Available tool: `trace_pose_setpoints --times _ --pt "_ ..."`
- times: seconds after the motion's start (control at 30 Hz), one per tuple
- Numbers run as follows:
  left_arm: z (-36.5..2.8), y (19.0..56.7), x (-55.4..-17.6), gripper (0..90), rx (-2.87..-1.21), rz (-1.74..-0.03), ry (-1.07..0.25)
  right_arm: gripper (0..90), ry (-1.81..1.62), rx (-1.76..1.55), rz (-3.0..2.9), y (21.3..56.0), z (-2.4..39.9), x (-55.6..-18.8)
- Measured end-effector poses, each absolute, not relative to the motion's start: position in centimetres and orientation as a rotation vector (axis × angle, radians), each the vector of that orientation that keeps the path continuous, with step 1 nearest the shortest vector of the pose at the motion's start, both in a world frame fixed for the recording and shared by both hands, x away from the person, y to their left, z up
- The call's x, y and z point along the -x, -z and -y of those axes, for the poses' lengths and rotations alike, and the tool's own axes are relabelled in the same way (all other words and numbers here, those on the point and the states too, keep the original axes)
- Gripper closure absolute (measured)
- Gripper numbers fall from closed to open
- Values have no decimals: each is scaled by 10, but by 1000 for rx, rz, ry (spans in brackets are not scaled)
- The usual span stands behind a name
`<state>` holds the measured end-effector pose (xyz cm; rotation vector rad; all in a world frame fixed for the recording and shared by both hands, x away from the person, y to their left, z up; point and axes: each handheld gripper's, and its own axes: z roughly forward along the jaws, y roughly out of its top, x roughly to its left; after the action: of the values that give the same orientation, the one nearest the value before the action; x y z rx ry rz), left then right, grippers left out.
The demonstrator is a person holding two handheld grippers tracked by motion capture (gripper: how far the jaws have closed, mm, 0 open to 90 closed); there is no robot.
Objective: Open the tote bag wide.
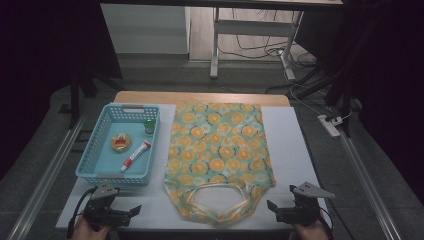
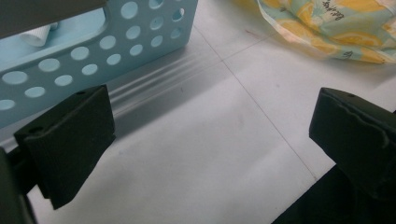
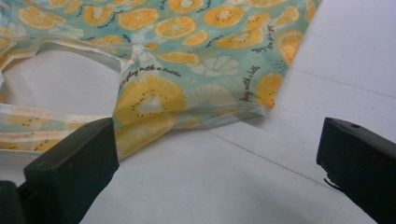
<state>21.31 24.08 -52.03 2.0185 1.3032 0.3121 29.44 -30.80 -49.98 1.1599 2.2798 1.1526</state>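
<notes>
A cloth tote bag printed with orange slices lies flat in the middle of the white table top, its handles toward the near edge. A light blue perforated basket stands to its left and holds a red and white tube, a round orange-lidded tin and a small green-capped bottle. My left gripper rests open at the near left, just in front of the basket. My right gripper rests open at the near right, beside the bag's corner. Nothing lies between either pair of jaws.
The table's wooden far edge shows behind the bag. Metal rails run along both sides of the table. A white desk frame and a power strip with cables sit on the floor beyond.
</notes>
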Motion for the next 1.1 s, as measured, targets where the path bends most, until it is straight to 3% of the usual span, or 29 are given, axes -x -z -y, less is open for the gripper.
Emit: trace_pose_setpoints --times 1.1 --pt "-244 521 -213 8 -2001 -1289 -299 0 -1146 -1101 -2340 497 303 -295"
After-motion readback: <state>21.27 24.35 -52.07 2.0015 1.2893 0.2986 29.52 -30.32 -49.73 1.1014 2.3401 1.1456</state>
